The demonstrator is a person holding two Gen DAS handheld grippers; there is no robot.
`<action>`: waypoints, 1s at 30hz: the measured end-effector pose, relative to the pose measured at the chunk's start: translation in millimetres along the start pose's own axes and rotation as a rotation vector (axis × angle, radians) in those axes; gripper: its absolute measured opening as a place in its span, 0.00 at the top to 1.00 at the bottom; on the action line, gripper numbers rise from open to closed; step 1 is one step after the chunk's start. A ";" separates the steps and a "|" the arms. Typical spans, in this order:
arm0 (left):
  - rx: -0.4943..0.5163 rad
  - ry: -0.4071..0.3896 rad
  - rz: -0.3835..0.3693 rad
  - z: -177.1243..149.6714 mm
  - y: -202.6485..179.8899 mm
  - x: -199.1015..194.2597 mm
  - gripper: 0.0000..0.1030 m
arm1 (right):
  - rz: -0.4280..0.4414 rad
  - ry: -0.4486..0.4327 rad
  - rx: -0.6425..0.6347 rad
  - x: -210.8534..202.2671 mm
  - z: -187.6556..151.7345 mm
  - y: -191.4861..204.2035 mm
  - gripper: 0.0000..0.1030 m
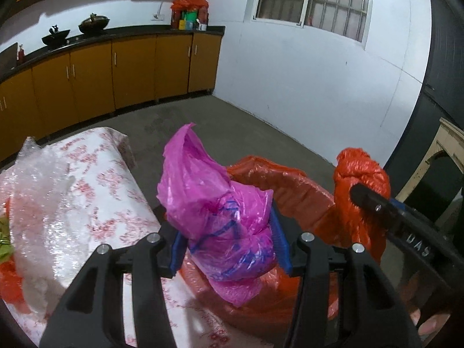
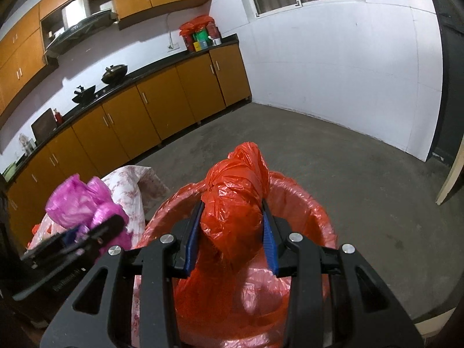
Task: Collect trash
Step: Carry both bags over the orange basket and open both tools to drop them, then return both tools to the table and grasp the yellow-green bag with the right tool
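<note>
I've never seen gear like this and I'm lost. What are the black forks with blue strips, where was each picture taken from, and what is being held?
Each black fork is a hand-held claw, one in each of a person's hands, with a camera looking along its fingers. One picture is from the left claw, the other from the right claw. The left claw is shut on a pink bag. The right claw is shut on a knotted red bag. Both hang over a bin with a red liner. Beside it is a table with a floral cloth and clear plastic wrap.
</note>
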State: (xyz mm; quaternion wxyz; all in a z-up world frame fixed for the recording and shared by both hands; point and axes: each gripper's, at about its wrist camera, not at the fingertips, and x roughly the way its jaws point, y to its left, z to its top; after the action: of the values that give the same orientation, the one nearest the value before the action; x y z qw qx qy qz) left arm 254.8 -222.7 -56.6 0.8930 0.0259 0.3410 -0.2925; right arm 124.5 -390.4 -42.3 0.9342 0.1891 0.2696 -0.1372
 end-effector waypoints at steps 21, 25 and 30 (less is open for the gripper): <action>-0.034 -0.033 0.155 -17.7 29.4 -29.3 0.22 | -0.072 -0.113 -0.057 -20.5 4.5 2.8 0.22; -0.033 -0.073 0.240 -24.3 38.5 -53.9 0.18 | -0.067 -0.122 -0.097 -22.3 4.2 15.6 0.22; -0.033 -0.122 0.322 -33.7 53.6 -87.6 0.15 | -0.040 -0.118 -0.141 -23.6 1.8 35.1 0.22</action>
State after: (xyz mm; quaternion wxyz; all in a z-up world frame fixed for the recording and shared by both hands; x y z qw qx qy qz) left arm 211.5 -125.8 -35.9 0.9476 0.0479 0.2825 -0.1412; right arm 118.6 -356.3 -18.0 0.9564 0.1092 0.2270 -0.1477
